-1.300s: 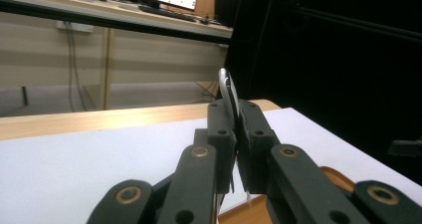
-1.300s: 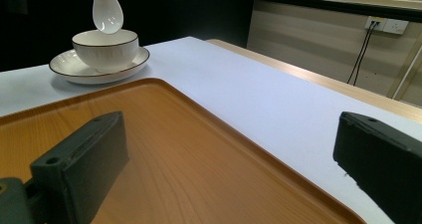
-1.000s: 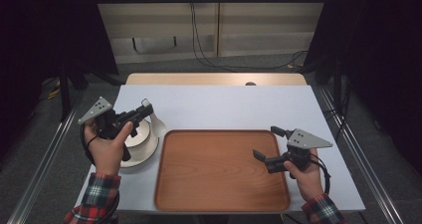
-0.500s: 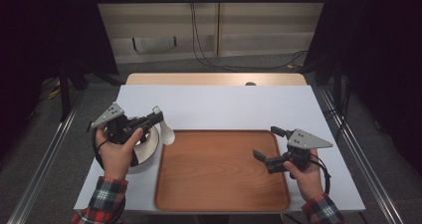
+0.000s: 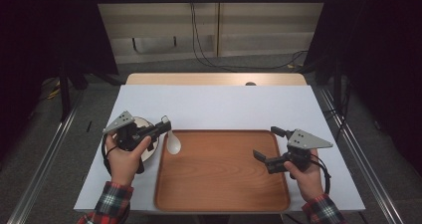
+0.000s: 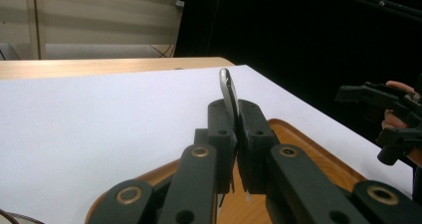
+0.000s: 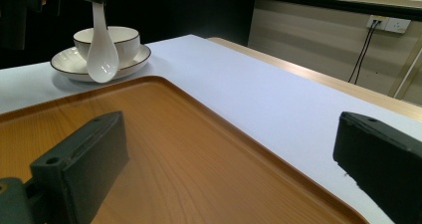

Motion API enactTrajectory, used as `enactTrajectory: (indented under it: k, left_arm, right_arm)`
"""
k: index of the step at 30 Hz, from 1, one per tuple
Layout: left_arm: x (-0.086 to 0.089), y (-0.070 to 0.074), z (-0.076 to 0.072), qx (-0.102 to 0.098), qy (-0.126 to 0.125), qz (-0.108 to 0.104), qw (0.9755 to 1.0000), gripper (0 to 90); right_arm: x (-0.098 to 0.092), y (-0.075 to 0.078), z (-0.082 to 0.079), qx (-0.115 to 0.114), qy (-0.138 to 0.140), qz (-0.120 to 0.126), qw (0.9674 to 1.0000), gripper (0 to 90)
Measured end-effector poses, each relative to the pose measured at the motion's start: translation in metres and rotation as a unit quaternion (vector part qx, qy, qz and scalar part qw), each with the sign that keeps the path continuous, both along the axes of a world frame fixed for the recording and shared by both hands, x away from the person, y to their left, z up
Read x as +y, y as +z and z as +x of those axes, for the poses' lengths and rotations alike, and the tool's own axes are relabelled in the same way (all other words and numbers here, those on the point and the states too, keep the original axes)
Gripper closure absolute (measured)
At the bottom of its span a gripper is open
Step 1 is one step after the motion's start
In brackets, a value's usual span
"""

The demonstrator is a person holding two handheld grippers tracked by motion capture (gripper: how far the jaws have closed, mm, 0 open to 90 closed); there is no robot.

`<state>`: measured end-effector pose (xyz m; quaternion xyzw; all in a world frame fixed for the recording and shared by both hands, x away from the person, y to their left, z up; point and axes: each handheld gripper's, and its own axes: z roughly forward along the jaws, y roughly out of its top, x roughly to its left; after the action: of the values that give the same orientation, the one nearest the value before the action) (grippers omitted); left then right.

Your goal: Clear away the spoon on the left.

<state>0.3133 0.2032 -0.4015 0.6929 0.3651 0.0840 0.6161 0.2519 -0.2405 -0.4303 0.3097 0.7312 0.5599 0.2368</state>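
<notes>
The left tool [image 5: 161, 126] is clamped on the handle of a glossy white ceramic soup spoon [image 5: 172, 142], its black jaws closed flat against the handle in the left gripper view, where the handle tip [image 6: 226, 87] sticks up between them. The spoon hangs with its long axis close to vertical, bowl end down, at the left rim of the rectangular brown wooden tray [image 5: 224, 194]. From the right gripper view the spoon [image 7: 101, 55] looks clear of the surface, though whether the bowl tip touches the tray rim cannot be told.

The relation that counts is spoon to tray: the tray's open floor lies just to the right of the hanging bowl and below it, so a short carry inward and down would probably lay the spoon inside. To lie flat it would need tipping so the handle comes level.

Just left of the spoon, behind the left hand, stand a white bowl with a dark rim [image 7: 106, 40] and the white saucer [image 7: 64, 64] under it, on the white counter [image 5: 219, 107]; they are the nearest obstacle.

The right tool [image 5: 266, 147] hovers over the tray's right side, jaws wide apart and holding nothing, well away from the spoon.
</notes>
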Motion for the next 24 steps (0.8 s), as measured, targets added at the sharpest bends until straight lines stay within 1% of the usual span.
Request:
enactTrajectory:
  k: [1,2,4,6,7,8,10,11,12,13,15,16,17,23,24]
  left_arm:
    - [0.0,-0.001,0.0,0.001,0.0,0.007,1.0,85.6]
    - [-0.001,-0.002,0.0,0.001,-0.007,0.0,1.0,85.6]
    - [-0.003,-0.003,-0.001,0.003,-0.004,0.008,1.0,85.6]
    - [-0.004,-0.005,-0.001,0.005,-0.008,0.009,0.9999,85.7]
    - [-0.005,-0.006,-0.001,0.005,-0.017,0.005,0.9998,85.7]
    - [-0.006,-0.006,-0.002,0.007,-0.01,0.013,0.9998,85.7]
    - [-0.008,-0.008,-0.002,0.008,-0.013,0.011,0.9998,85.6]
    - [-0.008,-0.009,-0.003,0.008,-0.014,0.016,0.9998,85.7]
    - [-0.009,-0.009,-0.003,0.008,-0.017,0.013,0.9997,85.6]
    - [-0.01,-0.01,-0.003,0.009,-0.018,0.017,0.9996,85.7]
    - [-0.011,-0.012,-0.003,0.008,-0.028,0.012,0.9995,85.6]
    - [-0.011,-0.013,-0.003,0.01,-0.031,0.013,0.9994,85.6]
    - [-0.012,-0.014,-0.003,0.011,-0.029,0.013,0.9994,85.6]
    - [-0.015,-0.019,-0.005,0.017,-0.039,0.016,0.999,85.7]
    - [-0.016,-0.019,-0.005,0.017,-0.034,0.019,0.9991,85.6]
  right_arm:
    - [0.0,0.0,0.0,0.001,0.0,0.0,1.0,0.2]
    - [0.0,0.0,0.0,0.001,0.0,0.001,1.0,0.2]
    - [0.0,0.0,0.0,0.0,0.001,0.001,1.0,0.2]
    - [0.0,0.0,0.0,0.0,0.0,0.0,1.0,0.2]
    - [0.0,0.0,0.0,0.001,0.0,0.0,1.0,0.2]
    - [0.0,0.0,0.0,0.001,0.001,0.0,1.0,0.2]
    - [0.0,0.0,0.0,0.0,-0.001,0.0,1.0,0.2]
    - [0.0,0.0,0.0,0.0,0.001,0.0,1.0,0.2]
    - [0.0,0.0,0.0,0.0,0.0,0.0,1.0,0.2]
    - [0.0,0.0,0.0,0.001,0.0,0.001,1.0,0.2]
    - [0.0,0.0,0.0,0.001,0.002,0.001,1.0,0.2]
    - [0.0,0.0,0.0,0.0,0.001,0.0,1.0,0.2]
    - [0.0,0.0,0.0,0.0,0.001,0.0,1.0,0.2]
    - [0.0,0.0,0.0,0.0,0.001,-0.001,1.0,0.2]
    - [0.0,0.0,0.0,0.0,0.002,-0.001,1.0,0.2]
